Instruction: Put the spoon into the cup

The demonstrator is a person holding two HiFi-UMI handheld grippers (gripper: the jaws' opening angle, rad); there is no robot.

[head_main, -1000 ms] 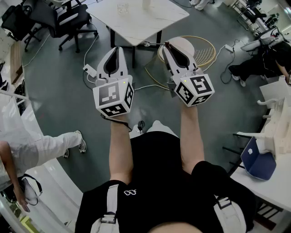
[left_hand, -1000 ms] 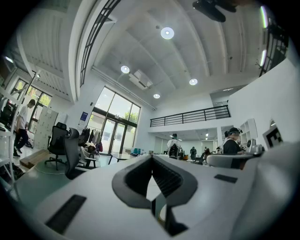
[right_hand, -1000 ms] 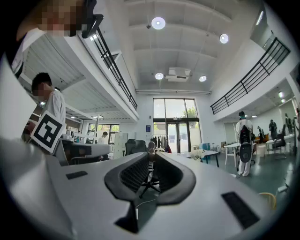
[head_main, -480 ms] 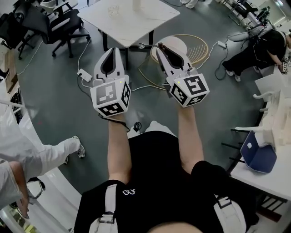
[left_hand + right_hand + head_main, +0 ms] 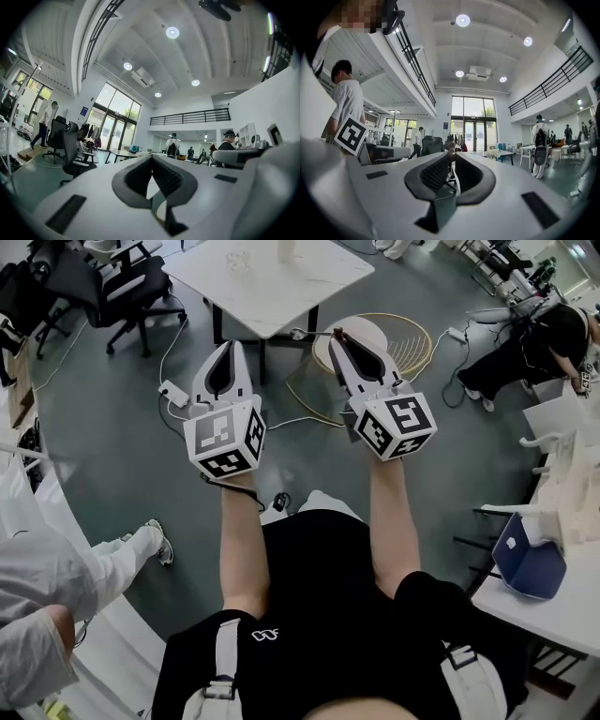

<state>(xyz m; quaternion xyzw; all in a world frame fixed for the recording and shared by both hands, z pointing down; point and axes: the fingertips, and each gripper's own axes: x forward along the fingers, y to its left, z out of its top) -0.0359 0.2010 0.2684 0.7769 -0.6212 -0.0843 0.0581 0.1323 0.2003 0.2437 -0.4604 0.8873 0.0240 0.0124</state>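
I hold both grippers up in front of my chest, over the grey floor and short of the white table point(image 5: 281, 287). My left gripper point(image 5: 230, 345) is shut with nothing in it; in the left gripper view its jaws point(image 5: 151, 158) meet at the tips. The jaws of my right gripper point(image 5: 337, 333) also meet, with nothing held, and the right gripper view shows the same point(image 5: 452, 153). A small clear glass cup point(image 5: 238, 259) stands on the far table next to a white object point(image 5: 286, 249). No spoon can be made out.
A round white stool in a gold wire frame point(image 5: 380, 341) stands just beyond the right gripper. Black office chairs point(image 5: 122, 287) are at the far left. Cables cross the floor. A person in white point(image 5: 56, 577) is at the lower left, a seated person point(image 5: 553, 334) and a white bench point(image 5: 553, 596) at the right.
The person in white at the lower left has walked further down and left. Both grippers stay shut and hold nearly the same place; the view has shifted slightly.
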